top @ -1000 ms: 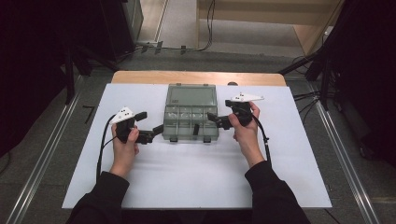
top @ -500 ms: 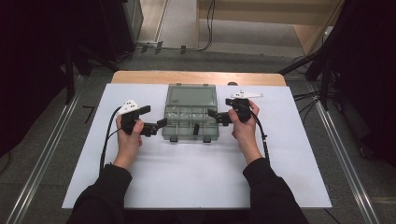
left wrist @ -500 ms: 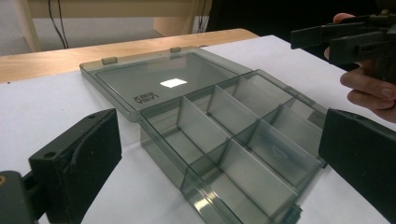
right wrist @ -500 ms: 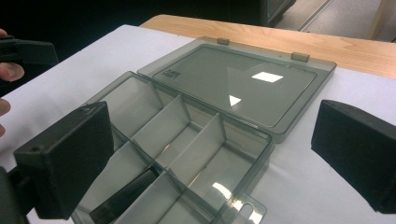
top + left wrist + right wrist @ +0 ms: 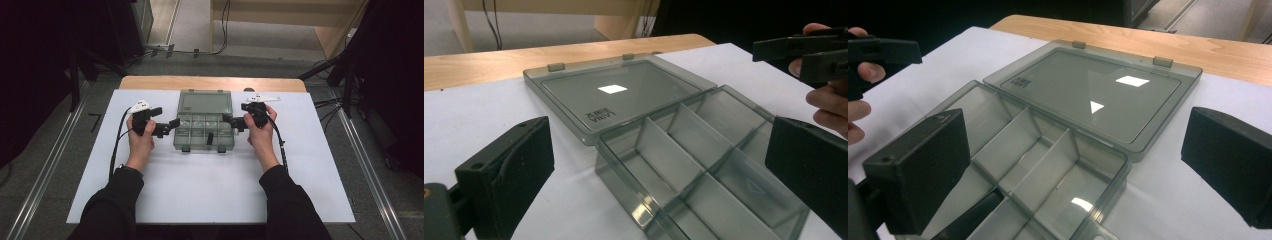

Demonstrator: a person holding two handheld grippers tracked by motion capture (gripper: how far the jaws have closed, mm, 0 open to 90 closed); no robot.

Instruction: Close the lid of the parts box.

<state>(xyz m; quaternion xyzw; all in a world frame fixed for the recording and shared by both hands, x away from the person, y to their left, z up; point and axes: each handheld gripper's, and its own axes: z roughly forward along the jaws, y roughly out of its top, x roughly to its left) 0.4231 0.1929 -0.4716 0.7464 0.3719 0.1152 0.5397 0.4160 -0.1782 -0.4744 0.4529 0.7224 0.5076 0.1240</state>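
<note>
While the clear compartment box (image 5: 204,134) sits toward the far edge of the tabletop (image 5: 210,190), midway between its left and right edges, its lid (image 5: 205,102) already lies flung back flat behind the tray, so the opening step looks done. The left claw (image 5: 172,124) stands at the box's left end wall and the right claw (image 5: 228,120) at its right end wall, each with jaws spread wide and gripping nothing; in the left gripper view the near left corner of the tray (image 5: 704,170) sits between the two pads. The dividers mark out several compartments, most of them bare. A small dark piece (image 5: 210,138) lies in one near compartment, though the high view is too coarse to say what it is. Judging from this, whatever comes next, closing the lid or shifting the box, has not yet begun, since neither claw grips an edge.
</note>
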